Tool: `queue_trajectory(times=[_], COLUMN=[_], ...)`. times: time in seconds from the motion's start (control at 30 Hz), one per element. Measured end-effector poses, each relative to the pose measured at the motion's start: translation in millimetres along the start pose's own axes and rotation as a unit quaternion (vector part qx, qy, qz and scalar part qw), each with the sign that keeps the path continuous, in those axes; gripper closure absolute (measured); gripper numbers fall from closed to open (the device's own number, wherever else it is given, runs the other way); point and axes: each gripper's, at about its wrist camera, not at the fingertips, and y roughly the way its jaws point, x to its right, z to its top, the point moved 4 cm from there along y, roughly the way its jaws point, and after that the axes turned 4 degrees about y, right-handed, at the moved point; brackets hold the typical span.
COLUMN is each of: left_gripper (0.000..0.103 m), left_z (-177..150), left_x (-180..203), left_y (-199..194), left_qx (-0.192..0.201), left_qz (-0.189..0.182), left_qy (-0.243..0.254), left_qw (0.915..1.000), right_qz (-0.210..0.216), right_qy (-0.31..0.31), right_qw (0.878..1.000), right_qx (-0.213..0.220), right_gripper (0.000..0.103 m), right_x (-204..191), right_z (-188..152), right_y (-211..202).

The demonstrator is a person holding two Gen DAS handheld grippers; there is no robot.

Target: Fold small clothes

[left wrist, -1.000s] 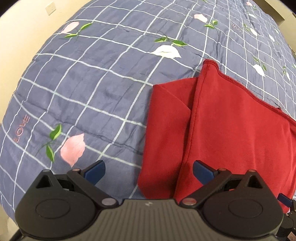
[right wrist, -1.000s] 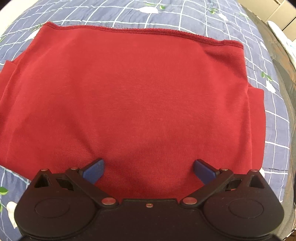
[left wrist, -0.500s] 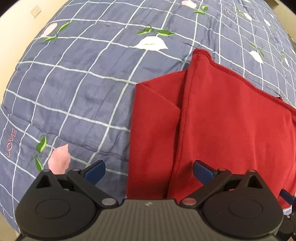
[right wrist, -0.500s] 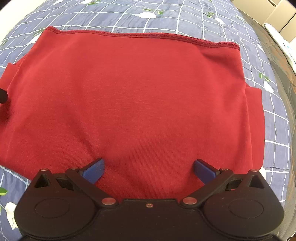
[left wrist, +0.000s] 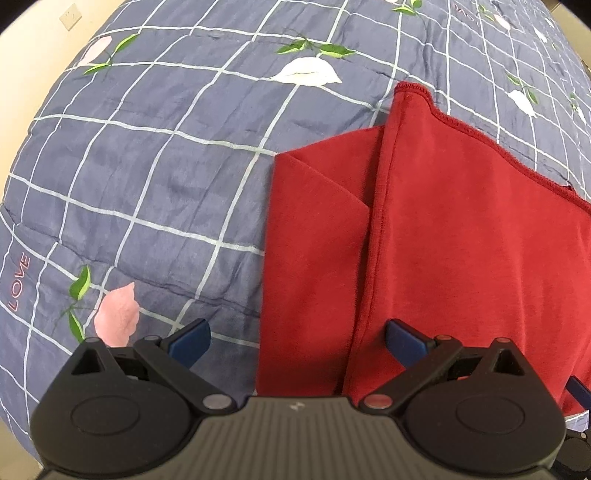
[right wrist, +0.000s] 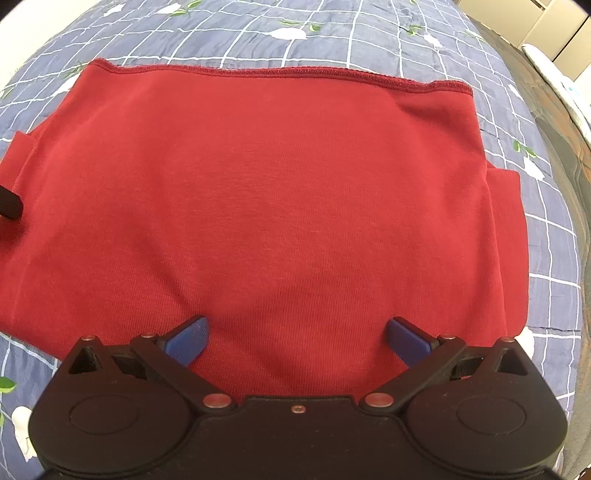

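Observation:
A red garment [right wrist: 280,199] lies flat on the quilt, folded, with a hemmed far edge. In the left wrist view the red garment [left wrist: 461,229] shows its left side, where a folded sleeve layer [left wrist: 314,240] sticks out from under the top layer. My left gripper [left wrist: 297,341] is open and empty, over the garment's left edge. My right gripper [right wrist: 295,338] is open and empty, over the garment's near middle. A dark bit of the left gripper [right wrist: 9,203] shows at the left edge of the right wrist view.
The garment lies on a blue-grey checked quilt [left wrist: 147,166] with flower prints that covers a bed. A cream wall [left wrist: 33,33] is beyond the quilt's left side. The bed's dark edge [right wrist: 569,155] and white furniture are at the far right.
The left gripper has shifted right towards the garment's left edge. The right gripper has drawn back a little, so more quilt shows beyond the hem. Both stay open.

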Motion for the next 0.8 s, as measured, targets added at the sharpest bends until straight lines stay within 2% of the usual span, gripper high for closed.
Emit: queue_trajectory(times=[0.13, 0.27, 0.43, 0.5, 0.73, 0.8], left_gripper=[0.002, 0.009, 0.014, 0.023, 0.041, 0.055], left_z=[1, 2, 3, 4, 6, 5], left_x=[1, 4, 11, 13, 16, 14], left_y=[0, -2, -7, -7, -7, -10], left_qx=[0.002, 0.003, 0.012, 0.011, 0.008, 0.01], left_qz=[0.001, -0.007, -0.014, -0.018, -0.02, -0.019], left_qy=[0.003, 0.004, 0.012, 0.013, -0.005, -0.004], left_qw=[1.0, 1.0, 0.9997, 0.9997, 0.9998, 0.9998], right_qz=[0.001, 0.002, 0.003, 0.004, 0.007, 0.009], right_qy=[0.004, 0.005, 0.004, 0.004, 0.004, 0.005], right_qw=[1.0, 1.0, 1.0, 1.0, 1.0, 1.0], right_qx=[0.002, 0.004, 0.005, 0.005, 0.005, 0.005], right_gripper=[0.001, 0.001, 0.001, 0.001, 0.001, 0.001], right_x=[0, 1, 1, 1, 2, 2], right_z=[-2, -2, -1, -2, -1, -2], right_y=[-1, -1, -1, -1, -2, -2])
